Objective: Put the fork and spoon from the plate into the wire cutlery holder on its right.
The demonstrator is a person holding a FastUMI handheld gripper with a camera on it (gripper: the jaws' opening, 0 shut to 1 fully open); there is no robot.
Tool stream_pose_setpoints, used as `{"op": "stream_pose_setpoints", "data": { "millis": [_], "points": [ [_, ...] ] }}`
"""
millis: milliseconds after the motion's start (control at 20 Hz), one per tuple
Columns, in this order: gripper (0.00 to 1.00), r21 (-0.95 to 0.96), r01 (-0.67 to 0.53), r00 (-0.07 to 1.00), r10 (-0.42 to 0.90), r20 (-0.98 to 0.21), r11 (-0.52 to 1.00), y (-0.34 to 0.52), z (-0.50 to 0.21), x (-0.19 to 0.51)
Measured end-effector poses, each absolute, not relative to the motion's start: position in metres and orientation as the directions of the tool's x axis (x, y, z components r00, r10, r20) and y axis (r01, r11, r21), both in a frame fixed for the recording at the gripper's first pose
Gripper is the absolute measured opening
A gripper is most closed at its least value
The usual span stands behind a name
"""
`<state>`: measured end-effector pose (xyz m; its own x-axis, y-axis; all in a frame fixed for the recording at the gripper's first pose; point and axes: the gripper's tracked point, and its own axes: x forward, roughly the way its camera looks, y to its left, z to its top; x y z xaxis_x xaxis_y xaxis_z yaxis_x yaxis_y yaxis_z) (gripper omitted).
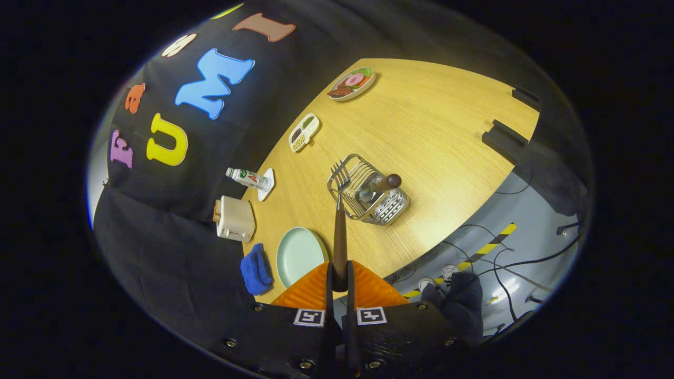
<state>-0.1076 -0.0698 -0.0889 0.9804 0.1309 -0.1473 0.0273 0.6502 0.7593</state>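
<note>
The gripper point(339, 276) pinches the fork point(339, 221) by its handle, tines forward, aimed at the wire cutlery holder point(368, 197) near the counter's edge.

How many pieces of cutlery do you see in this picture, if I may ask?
2: a fork clamped between the gripper fingers, tines over the wire holder; a brown-handled piece already inside it.

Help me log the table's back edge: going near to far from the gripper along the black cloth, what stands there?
Blue cloth → cream toaster → clear plastic bottle lying on a white coaster → white divided dish of beans → oval plate of food.
</note>
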Motion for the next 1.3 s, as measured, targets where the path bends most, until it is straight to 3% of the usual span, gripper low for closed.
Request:
{"op": "stream_pose_setpoints", "data": {
  "millis": [600, 1000, 1100, 1300],
  "points": [
    [0.08, 0.796, 0.076, 0.984, 0.086, -0.158, 0.600, -0.081, -0.089, -0.109],
    [0.17, 0.783, 0.046, 0.992, 0.061, -0.106, 0.620, -0.085, -0.069, -0.107],
    [0.28, 0.764, 0.054, 0.993, 0.043, -0.106, 0.643, -0.088, -0.067, -0.106],
    [0.39, 0.737, 0.056, 0.997, 0.007, -0.082, 0.674, -0.091, -0.054, -0.109]
  ]
}}
